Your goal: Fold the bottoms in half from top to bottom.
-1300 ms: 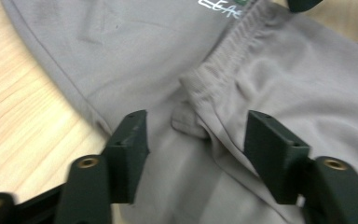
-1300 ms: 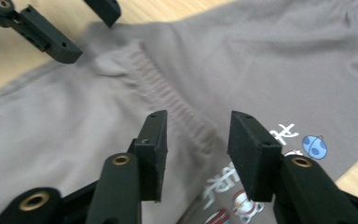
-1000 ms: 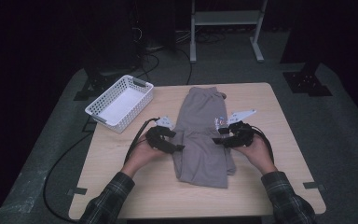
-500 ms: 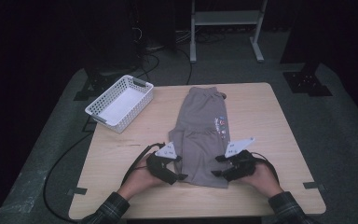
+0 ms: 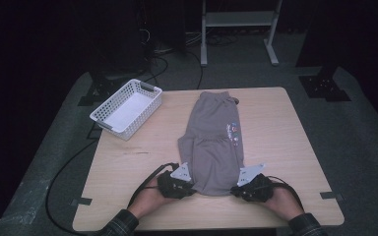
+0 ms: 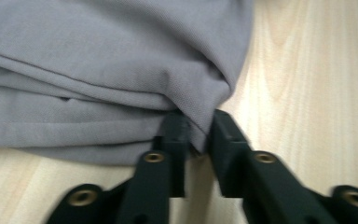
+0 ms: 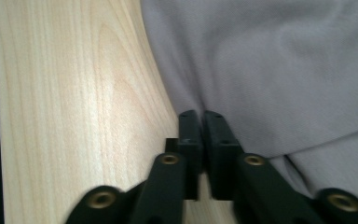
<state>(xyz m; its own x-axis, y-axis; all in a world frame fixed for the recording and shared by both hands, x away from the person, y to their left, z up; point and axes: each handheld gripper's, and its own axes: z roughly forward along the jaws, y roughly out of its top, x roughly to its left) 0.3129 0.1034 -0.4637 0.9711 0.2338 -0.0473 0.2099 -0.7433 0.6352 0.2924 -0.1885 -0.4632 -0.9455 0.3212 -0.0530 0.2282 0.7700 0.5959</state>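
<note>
Spanning most of the high view, a pale wooden table (image 5: 285,147) is seen, with dark floor around it. Laid lengthwise down the middle of the table are grey sweatpants (image 5: 215,142), folded leg on leg, with the waistband toward the far edge and a small coloured print (image 5: 234,132) on the right side. A white perforated plastic basket (image 5: 126,108) is set at the far left corner of the table, well apart from the sweatpants.

At the near end of the garment, the left gripper (image 5: 189,187) is held against the left corner and the right gripper (image 5: 236,189) against the right corner. In the left gripper view, the left gripper (image 6: 199,130) is clamped on a bunched fold of the grey cloth, which is pinched between its black jaws. In the right gripper view, the right gripper (image 7: 201,123) is pressed together on the fabric's edge, where the cloth meets the wood.
</note>
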